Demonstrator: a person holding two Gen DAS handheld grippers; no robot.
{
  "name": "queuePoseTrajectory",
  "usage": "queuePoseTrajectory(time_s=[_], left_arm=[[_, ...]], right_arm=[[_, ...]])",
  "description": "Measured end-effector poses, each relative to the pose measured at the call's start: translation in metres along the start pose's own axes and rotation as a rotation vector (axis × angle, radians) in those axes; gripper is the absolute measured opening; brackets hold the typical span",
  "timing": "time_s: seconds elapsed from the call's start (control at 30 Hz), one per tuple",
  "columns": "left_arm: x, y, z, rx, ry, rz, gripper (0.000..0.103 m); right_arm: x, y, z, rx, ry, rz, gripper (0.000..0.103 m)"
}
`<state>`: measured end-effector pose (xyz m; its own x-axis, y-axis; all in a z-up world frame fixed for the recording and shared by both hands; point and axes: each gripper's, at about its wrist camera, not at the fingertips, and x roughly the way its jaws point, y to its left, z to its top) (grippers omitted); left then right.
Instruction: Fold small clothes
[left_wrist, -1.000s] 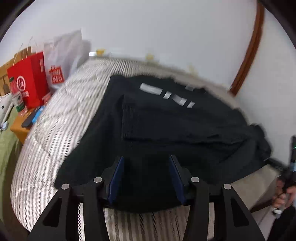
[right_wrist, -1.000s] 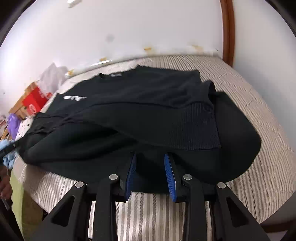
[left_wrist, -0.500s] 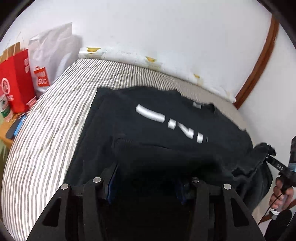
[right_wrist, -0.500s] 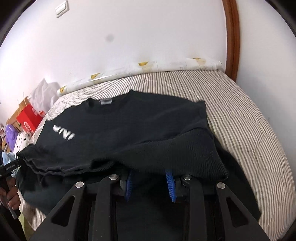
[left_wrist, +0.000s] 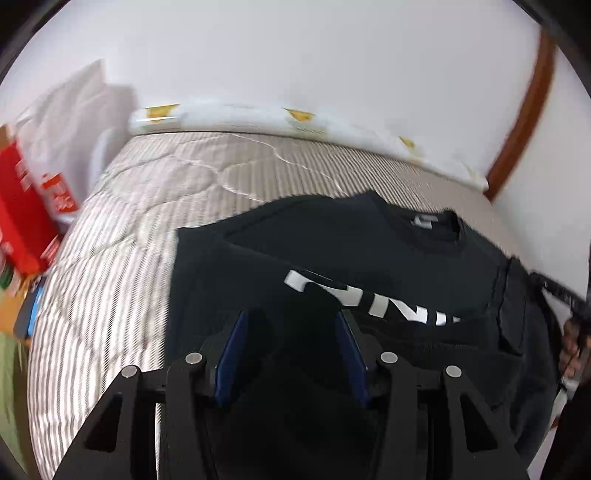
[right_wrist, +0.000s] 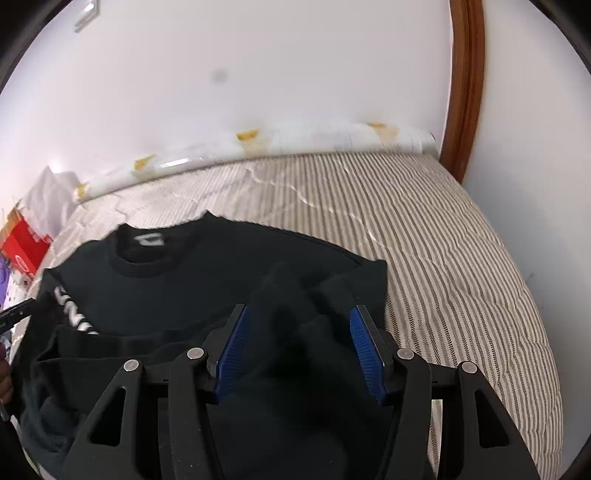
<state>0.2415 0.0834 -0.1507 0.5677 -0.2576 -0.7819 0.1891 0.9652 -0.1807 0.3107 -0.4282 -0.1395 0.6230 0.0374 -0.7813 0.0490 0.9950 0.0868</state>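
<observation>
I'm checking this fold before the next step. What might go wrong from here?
The right claw has just been opening with black sweatshirt fabric bunched between its blue pads, so the folded hem may land rumpled. The left claw has cloth between its pads too; pulling away unevenly could skew the fold over the white lettering.

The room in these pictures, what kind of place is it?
Most likely a bedroom in a home. A black sweatshirt lies on a bed with a striped quilt set against a white wall, with shopping bags beside it.
</observation>
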Motion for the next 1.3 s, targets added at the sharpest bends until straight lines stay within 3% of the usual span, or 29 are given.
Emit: queuePoseTrajectory(time_s=[0.17, 0.2, 0.27, 0.33, 0.4, 0.53, 0.7, 0.77, 1.0, 1.2, 1.3], left_arm=[[0.021, -0.013, -0.003, 0.07, 0.057, 0.027, 0.045], [0.02, -0.014, -0.003, 0.078, 0.052, 0.023, 0.041], [0.015, -0.01, -0.003, 0.067, 0.04, 0.003, 0.014], [0.006, -0.003, -0.003, 0.043, 0.016, -0.031, 0.011], [-0.004, -0.001, -0.001, 0.032, -0.036, -0.046, 0.01], [-0.033, 0.011, 0.008, 0.007, -0.185, 0.003, 0.009], [-0.035, 0.042, 0.034, -0.126, -0.247, 0.012, 0.009], [-0.023, 0.045, 0.044, -0.152, -0.231, 0.012, 0.009], [0.027, 0.035, 0.055, -0.113, -0.163, 0.119, 0.009], [0.042, 0.041, 0.052, -0.139, -0.103, 0.114, 0.011], [0.045, 0.035, 0.049, -0.116, -0.094, 0.153, 0.014]], right_arm=[[0.022, -0.011, -0.001, 0.025, 0.06, 0.052, 0.056], [0.027, -0.01, -0.001, 0.015, 0.076, 0.071, 0.056], [0.032, -0.004, -0.003, -0.018, 0.093, 0.084, 0.056], [0.036, 0.002, -0.003, -0.049, 0.096, 0.083, 0.045], [0.029, 0.008, -0.004, -0.082, 0.055, 0.045, 0.023], [-0.006, 0.007, 0.002, -0.088, -0.104, 0.094, 0.019], [-0.021, -0.014, 0.025, 0.023, -0.208, 0.117, 0.018], [-0.008, -0.017, 0.033, 0.053, -0.192, 0.104, 0.018], [0.06, -0.011, 0.033, 0.059, -0.037, -0.023, 0.018], [0.079, -0.018, 0.03, 0.081, 0.043, -0.037, 0.019], [0.081, -0.012, 0.029, 0.052, 0.046, -0.074, 0.02]])
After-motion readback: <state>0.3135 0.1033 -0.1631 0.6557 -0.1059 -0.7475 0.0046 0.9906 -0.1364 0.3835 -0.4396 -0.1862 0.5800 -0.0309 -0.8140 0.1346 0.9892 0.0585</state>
